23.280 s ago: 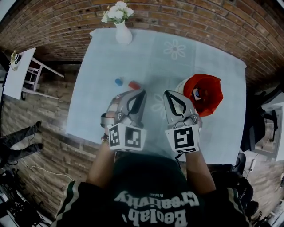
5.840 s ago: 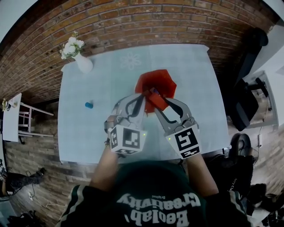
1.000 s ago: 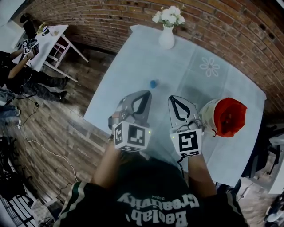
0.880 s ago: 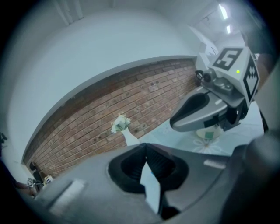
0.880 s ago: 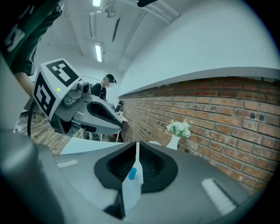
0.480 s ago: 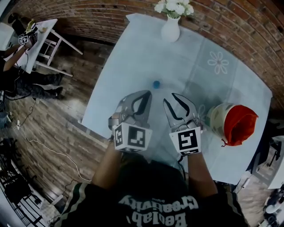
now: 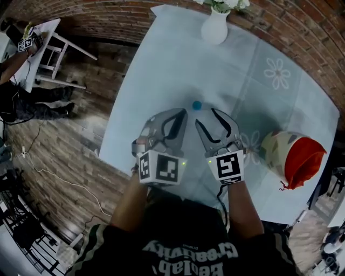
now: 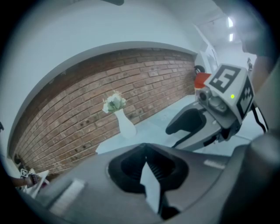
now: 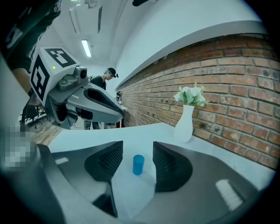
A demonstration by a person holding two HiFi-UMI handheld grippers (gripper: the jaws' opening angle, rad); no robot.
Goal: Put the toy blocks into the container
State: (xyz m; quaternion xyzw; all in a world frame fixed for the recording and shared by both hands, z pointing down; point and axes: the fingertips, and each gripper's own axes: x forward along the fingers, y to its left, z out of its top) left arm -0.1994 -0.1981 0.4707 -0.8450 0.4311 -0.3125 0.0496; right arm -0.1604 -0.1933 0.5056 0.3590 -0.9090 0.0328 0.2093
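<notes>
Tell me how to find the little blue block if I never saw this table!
Find the pale blue table by the brick wall, with a white vase of flowers at its far edge. Toward the middle, a small blue cylinder block stands upright, alone. It is the only blue toy there, much smaller than the vase and the red-lined container on the right.

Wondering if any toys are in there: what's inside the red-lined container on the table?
Only red lining shows in the mouth of the container. Anything deeper is hidden by its own fabric wall.
</notes>
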